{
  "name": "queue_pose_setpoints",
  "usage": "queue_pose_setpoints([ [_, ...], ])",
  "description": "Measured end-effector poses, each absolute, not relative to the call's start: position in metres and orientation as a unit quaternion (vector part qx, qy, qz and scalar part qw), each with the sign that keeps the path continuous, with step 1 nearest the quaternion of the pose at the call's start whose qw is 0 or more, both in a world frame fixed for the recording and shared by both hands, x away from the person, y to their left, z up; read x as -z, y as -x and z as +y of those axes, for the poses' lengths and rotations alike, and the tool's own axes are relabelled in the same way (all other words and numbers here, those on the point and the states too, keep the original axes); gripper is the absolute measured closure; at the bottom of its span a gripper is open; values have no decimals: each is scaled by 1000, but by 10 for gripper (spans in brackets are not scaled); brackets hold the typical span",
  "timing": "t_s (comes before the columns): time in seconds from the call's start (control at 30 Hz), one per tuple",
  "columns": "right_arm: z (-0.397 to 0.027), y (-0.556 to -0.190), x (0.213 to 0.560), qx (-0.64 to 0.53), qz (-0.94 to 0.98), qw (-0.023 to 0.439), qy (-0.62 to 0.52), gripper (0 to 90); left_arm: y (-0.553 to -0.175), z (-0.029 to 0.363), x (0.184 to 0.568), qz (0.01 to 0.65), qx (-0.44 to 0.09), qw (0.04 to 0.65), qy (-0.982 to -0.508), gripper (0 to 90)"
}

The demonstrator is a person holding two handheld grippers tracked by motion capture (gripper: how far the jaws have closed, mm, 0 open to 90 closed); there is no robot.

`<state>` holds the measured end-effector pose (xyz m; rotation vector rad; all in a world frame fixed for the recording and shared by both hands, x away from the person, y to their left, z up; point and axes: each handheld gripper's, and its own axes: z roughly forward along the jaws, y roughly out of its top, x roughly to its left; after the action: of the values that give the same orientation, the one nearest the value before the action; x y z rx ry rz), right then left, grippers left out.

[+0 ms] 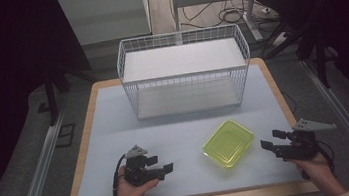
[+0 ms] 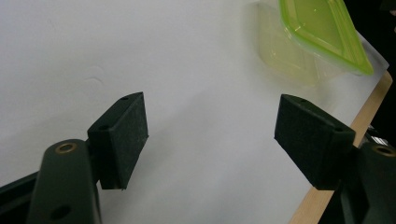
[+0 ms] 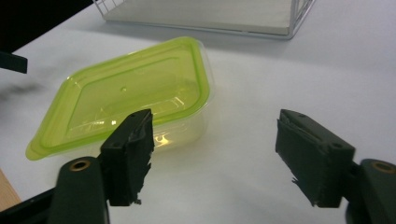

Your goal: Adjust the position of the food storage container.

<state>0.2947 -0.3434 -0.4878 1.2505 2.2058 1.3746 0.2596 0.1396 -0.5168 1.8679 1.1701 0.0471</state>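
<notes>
- Our right gripper has its jaws spread wide with nothing between them; in the right gripper view the two black pads rise from the bottom edge, and bare table shows in the gap.
- Our left gripper is likewise wide and empty; its pads frame bare white surface in the lower half of the left gripper view.
- In the high view the right gripper sits at lower right and the left gripper at lower centre-left, each held in a hand entering from the bottom edge.
- The container, clear-bodied with a yellow-green lid seated on it, rests on the table between the two grippers, nearer the right one. It fills the centre-left of the right gripper view and the upper right of the left gripper view.
- Neither gripper touches the container.
- We judge the step in hand to be the approach: the right gripper points toward the container, ready for a grasp.
- The next move calls for advancing the right jaws so they straddle a corner or short side of the container, then closing on lid rim and wall together.
- The white wire basket, in the upper centre of the high view, stands well apart behind the container on the table; we take it as the likely destination.
</notes>
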Motion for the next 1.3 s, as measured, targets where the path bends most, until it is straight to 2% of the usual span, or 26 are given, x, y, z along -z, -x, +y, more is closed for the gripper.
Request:
queue_pose_setpoints([
  [0.07, -345, -295, 487, -475, 757, 127, -431, 307, -260, 139, 517, 474, -19, 452, -756, 254],
  [0.17, -350, -297, 484, -482, 752, 125, -432, 398, -261, 137, 517, 475, -18, 452, -755, 254],
  [0.37, -360, -302, 475, -471, 751, 142, -441, 713, -257, 137, 517, 469, -19, 453, -758, 257],
  [0.4, -362, -308, 471, -468, 751, 148, -441, 793, -255, 137, 516, 468, -20, 454, -758, 257],
  [0.43, -362, -308, 471, -468, 751, 148, -441, 793, -255, 137, 516, 468, -20, 454, -758, 258],
  [0.53, -355, -327, 469, -442, 768, 160, -435, 891, -252, 138, 515, 469, -19, 459, -754, 260],
  [0.7, -341, -349, 474, -412, 796, 163, -413, 893, -252, 136, 517, 466, -18, 456, -758, 260],
  [0.9, -324, -366, 491, -393, 824, 131, -386, 893, -252, 136, 519, 467, -16, 452, -760, 260],
  [1.3, -316, -364, 499, -398, 837, 115, -358, 893, -250, 139, 519, 473, -12, 456, -754, 261],
])
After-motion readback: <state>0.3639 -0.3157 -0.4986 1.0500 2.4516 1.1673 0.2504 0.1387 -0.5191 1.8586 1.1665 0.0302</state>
